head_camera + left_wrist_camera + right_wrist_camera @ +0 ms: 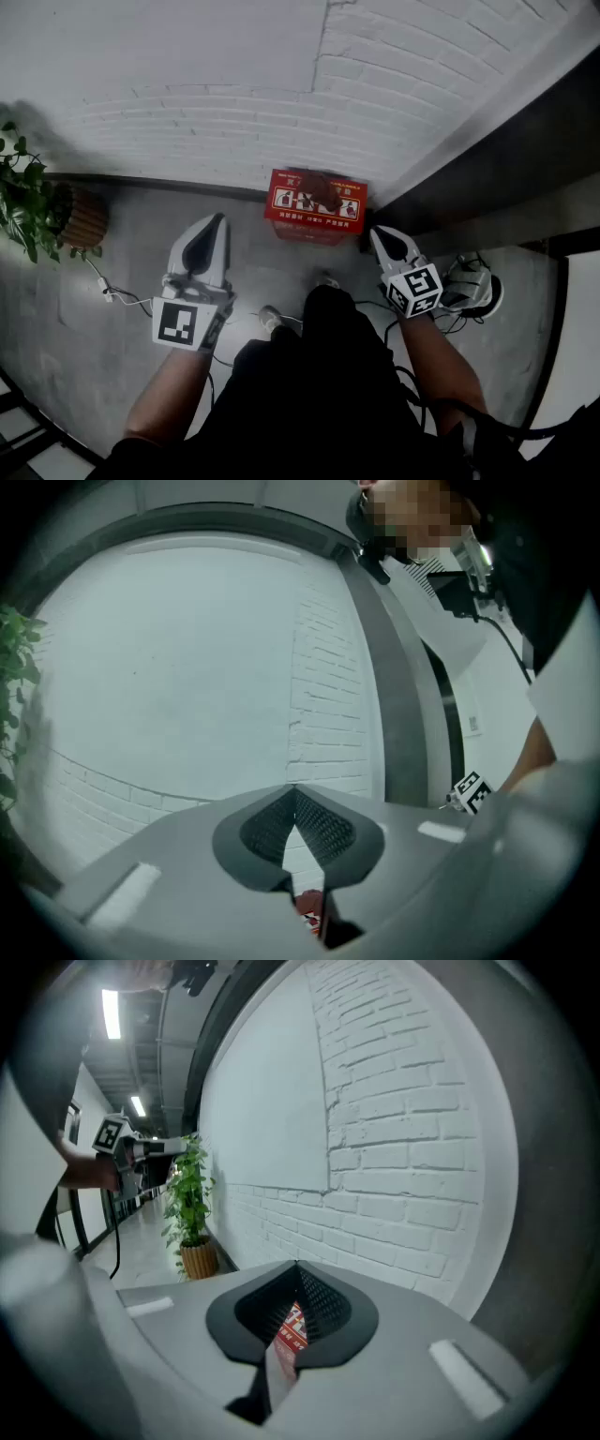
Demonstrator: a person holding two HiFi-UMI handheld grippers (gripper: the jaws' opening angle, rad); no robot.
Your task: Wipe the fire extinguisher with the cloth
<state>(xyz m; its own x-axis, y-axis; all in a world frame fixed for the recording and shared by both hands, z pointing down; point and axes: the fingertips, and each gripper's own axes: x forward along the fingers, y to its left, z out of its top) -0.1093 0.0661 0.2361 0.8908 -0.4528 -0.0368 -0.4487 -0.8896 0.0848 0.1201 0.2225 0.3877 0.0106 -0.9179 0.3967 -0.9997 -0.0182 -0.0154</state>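
Left tongs [219,219] and right tongs [377,233] both closed, empty; red box [316,208], seemingly the extinguisher's, lies ahead, nearer the right.

— What are they standing on?

— A smooth grey concrete floor [131,248] that runs up to a white brick wall [187,94].

— What sits on it?

— A red rectangular box with white pictograms [315,210] stands against the foot of the wall, with something dark on its top. At the far left is a woven brown basket pot [82,217] holding a leafy green plant.

— Anything loose?

— A thin white cable with a small plug [105,289] trails near the pot. On the right lies a pale grey device with tangled cords [473,286]. A light-coloured shoe [270,319] stands mid-floor.
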